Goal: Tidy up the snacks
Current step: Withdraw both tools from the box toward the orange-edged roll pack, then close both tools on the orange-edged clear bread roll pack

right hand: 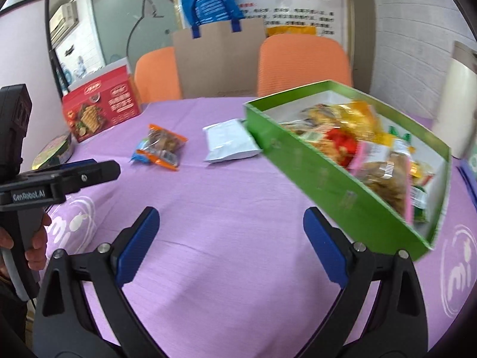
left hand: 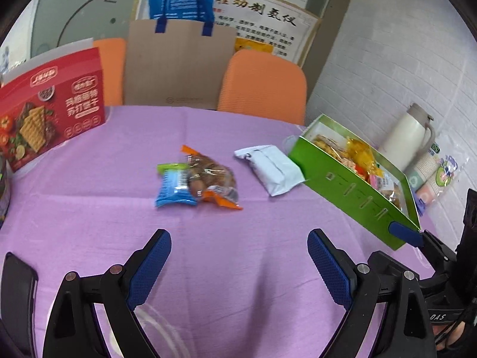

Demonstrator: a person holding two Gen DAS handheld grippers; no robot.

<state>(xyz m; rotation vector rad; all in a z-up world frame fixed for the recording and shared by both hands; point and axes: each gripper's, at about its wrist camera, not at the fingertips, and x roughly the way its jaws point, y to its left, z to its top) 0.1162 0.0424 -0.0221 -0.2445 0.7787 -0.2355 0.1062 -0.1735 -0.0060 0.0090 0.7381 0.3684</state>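
Note:
A blue snack packet (left hand: 176, 185) and an orange-edged clear packet of brown snacks (left hand: 213, 179) lie side by side mid-table on the purple cloth. To their right is a white pouch (left hand: 271, 167). A green box (left hand: 351, 191) holding several wrapped snacks sits at the right, blurred in the right wrist view (right hand: 313, 173). My left gripper (left hand: 238, 238) stands open and empty in front of the packets. My right gripper (right hand: 231, 213) is open and empty, and one of its blue pads (left hand: 407, 234) rests against the box's near corner.
A red cracker box (left hand: 53, 110) stands at the back left, with a round tin (right hand: 55, 149) near it. Two orange chairs (left hand: 265, 80) and a cardboard sheet (left hand: 176, 65) line the far edge. A white flask (left hand: 408, 134) and paper cups (left hand: 432, 173) stand behind the green box.

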